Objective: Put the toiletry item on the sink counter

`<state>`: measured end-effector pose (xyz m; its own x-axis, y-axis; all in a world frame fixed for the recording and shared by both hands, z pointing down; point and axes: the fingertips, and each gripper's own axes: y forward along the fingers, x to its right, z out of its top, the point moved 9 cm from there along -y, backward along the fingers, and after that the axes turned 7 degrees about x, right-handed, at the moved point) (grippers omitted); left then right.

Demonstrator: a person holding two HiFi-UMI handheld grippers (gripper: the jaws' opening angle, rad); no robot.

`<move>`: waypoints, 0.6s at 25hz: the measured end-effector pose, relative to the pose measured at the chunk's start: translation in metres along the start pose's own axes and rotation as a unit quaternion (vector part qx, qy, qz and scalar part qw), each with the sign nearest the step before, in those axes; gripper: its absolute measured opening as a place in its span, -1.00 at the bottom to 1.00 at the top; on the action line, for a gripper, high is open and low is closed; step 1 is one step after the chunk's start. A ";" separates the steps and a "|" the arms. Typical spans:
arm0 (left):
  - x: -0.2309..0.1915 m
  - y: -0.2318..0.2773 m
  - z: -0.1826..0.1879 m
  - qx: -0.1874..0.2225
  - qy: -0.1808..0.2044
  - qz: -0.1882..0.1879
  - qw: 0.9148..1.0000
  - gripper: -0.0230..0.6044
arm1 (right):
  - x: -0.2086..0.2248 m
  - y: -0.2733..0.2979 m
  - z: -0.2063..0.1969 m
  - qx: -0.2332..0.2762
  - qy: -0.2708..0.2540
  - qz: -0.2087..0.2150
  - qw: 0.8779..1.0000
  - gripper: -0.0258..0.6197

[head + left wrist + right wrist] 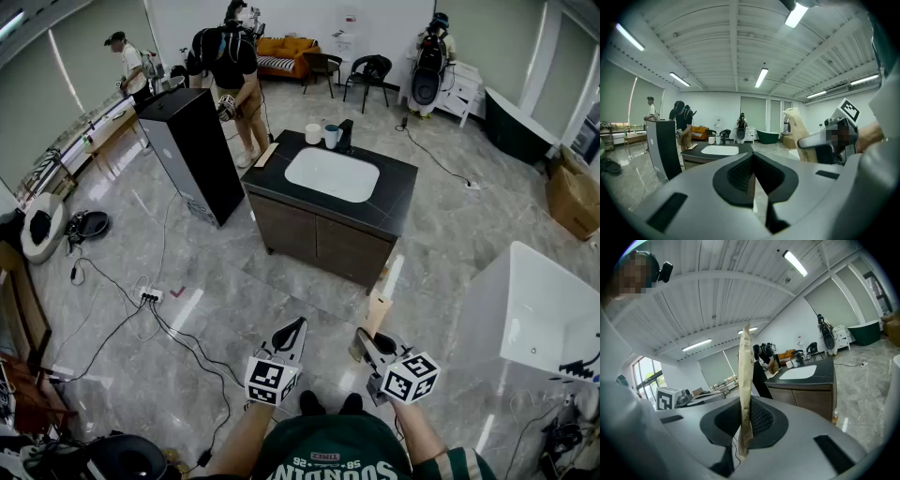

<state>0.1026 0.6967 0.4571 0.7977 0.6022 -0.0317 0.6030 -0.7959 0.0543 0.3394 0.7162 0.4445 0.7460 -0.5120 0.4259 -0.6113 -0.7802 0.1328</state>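
Head view, largest first.

- Grey marble floor (441, 234): fills the frame, cables trailing at 8 o'clock.
- White bathtub (487, 309) at 3–4 o'clock: cut off by the right edge, far end not visible.
- Black cabinet (192, 150) at 10 o'clock, upright, just beside the counter's left end. It hides the legs of one of the people behind it.
- Sink counter (398, 192) at centre, slightly toward 12 o'clock: dark top with a white basin (332, 174). Two cups (313, 133) and a dark tap (345, 134) stand on the far rim.
- Left gripper (296, 328) at 6 o'clock. In the left gripper view the left gripper (753, 176) has its jaws brought together with nothing between them.
- Right gripper (367, 339) at 5 o'clock. In the right gripper view the right gripper (743, 427) is clamped on the lower end of the packet (745, 380).
- Packet (378, 312): flat and tan, in the air over the floor, well apart from the counter. In the head view its long axis runs from 6 toward 12–1 o'clock, with the free end aimed at the counter's near right corner. In the right gripper view it shows edge-on and upright, tipped slightly toward 1 o'clock.

Hard to make out: the print on the packet is too small to read, so I cannot tell what kind of toiletry it is. Its clamped end is hidden between the pads.
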 end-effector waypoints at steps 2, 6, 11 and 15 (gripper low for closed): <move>-0.003 0.001 0.001 0.000 -0.001 -0.001 1.000 -0.89 | -0.001 0.002 0.002 0.000 -0.007 -0.002 1.000 -0.77; -0.007 0.002 0.002 -0.001 -0.001 -0.003 1.000 -0.89 | -0.004 0.004 0.006 0.020 -0.034 0.005 0.999 -0.77; -0.010 0.007 0.000 0.001 -0.001 -0.002 1.000 -0.89 | -0.006 0.006 0.003 0.022 -0.039 0.025 0.999 -0.77; -0.009 0.012 0.000 0.000 -0.001 0.000 1.000 -0.89 | -0.004 0.007 0.000 0.014 -0.038 0.028 0.999 -0.77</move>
<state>0.1025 0.6814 0.4578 0.7973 0.6027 -0.0329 0.6035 -0.7955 0.0548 0.3321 0.7131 0.4436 0.7293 -0.5804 0.3622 -0.6460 -0.7586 0.0850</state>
